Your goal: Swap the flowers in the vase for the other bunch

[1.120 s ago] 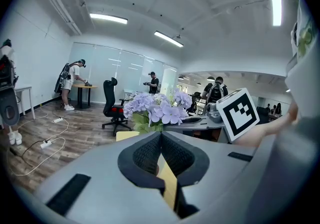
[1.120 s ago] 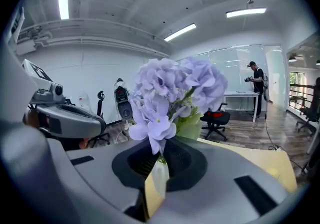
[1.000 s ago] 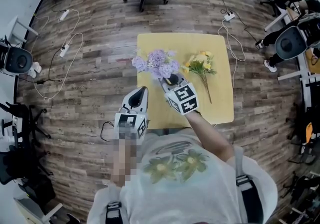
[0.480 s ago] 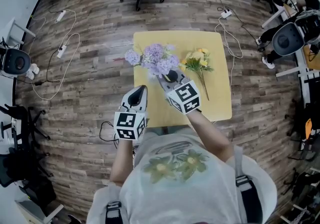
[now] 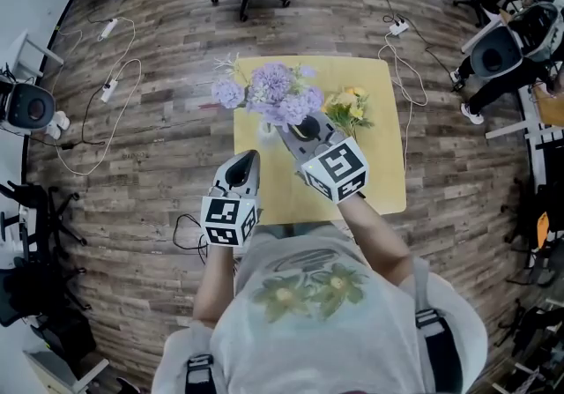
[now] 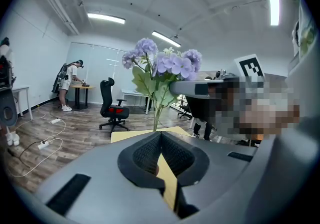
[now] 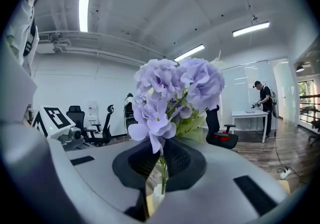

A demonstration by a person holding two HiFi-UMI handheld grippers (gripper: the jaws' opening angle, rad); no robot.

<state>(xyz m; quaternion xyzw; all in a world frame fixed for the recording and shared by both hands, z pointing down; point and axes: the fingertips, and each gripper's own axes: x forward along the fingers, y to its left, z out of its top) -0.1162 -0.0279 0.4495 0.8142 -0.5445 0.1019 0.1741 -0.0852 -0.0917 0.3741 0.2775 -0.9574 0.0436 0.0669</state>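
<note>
- While your right gripper [image 5: 288, 131] is clamped on the stems of the purple bunch [image 5: 273, 94], the blooms stand above the white vase [image 5: 266, 129] on the far-left part of the yellow table [image 5: 379, 174]. Your left gripper [image 5: 248, 157] hangs closed and empty by the near edge.
- If the stem ends are not clear of the vase mouth, which no view settles, a sideways pull could tip the vase, since nothing steadies it.
- With only 2 narrow pads on thin stems, a loose stem could slip out and drop.
- Swinging the wide heads to the right could brush the yellow bunch [image 5: 350, 108], which lies near on the table, and shove it.
</note>
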